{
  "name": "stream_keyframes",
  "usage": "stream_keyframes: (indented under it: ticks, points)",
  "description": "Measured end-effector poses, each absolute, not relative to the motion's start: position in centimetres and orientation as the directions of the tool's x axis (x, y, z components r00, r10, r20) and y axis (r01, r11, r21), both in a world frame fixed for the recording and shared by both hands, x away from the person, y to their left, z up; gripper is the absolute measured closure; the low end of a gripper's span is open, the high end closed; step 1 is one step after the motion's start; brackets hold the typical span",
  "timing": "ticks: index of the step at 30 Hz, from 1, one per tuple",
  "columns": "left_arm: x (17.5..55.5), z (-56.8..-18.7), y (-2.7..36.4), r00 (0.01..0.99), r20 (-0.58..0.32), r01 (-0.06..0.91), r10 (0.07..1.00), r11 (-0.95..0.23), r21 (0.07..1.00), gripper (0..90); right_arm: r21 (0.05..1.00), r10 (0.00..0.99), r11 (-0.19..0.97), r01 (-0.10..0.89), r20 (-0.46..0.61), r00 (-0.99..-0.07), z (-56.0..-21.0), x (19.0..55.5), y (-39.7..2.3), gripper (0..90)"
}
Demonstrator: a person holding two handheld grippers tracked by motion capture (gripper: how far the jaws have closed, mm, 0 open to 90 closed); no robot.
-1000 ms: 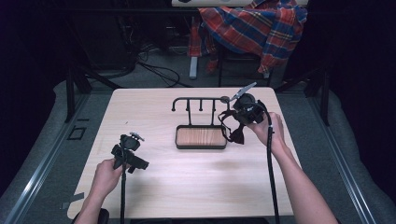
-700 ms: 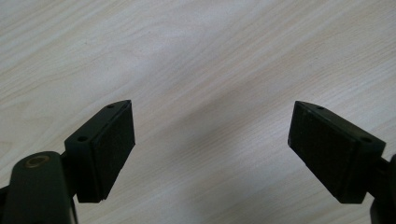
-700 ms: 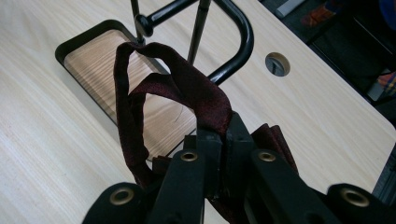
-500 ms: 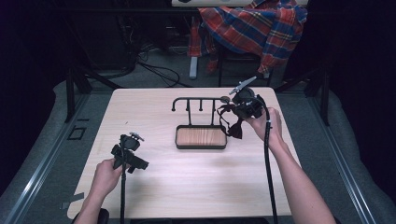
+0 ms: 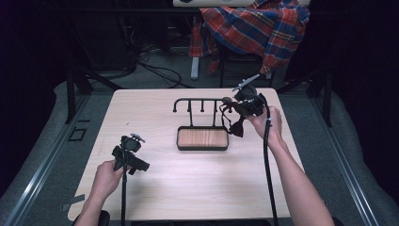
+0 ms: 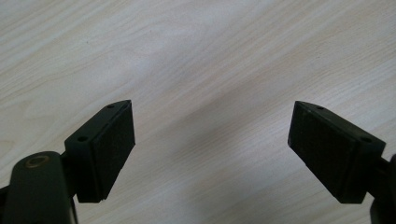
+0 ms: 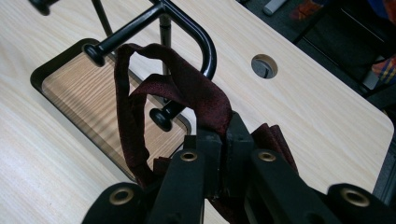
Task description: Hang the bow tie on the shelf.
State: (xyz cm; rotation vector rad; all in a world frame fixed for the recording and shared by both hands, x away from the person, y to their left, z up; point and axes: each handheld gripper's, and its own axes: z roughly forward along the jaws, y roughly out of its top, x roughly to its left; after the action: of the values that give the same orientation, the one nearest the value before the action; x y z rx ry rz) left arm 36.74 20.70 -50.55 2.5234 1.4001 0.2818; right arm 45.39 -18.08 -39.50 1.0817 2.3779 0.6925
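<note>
Right gripper (image 7: 219,140): jaws clamped on the dark red strap (image 7: 187,88), looped at the black rack (image 7: 187,23). Left gripper (image 6: 212,154): jaws wide apart, empty, over the table (image 6: 210,56).

Pale wooden table (image 5: 155,117), black hook rack (image 5: 200,110) with wood-lined tray base near its far middle.

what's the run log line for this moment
right gripper: shut on dark red strap | strap loop at rack hook | left gripper: open, idle

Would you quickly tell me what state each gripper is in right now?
Left gripper: open, holding nothing, over the bare table.
Right gripper: closed on the dark red strap, beside the black rack.
</note>
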Motion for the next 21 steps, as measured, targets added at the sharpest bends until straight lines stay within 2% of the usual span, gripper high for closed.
stream_keyframes:
  ticks: [21]
  points:
    - [36.8, -50.6, 20.9, 0.520, 0.045, 0.806, 0.853, -0.508, 0.303, 14.4, 0.588, 0.802, 0.523, 0.617, -0.095, -0.590, -41.5, 46.5, -18.4, 86.2]
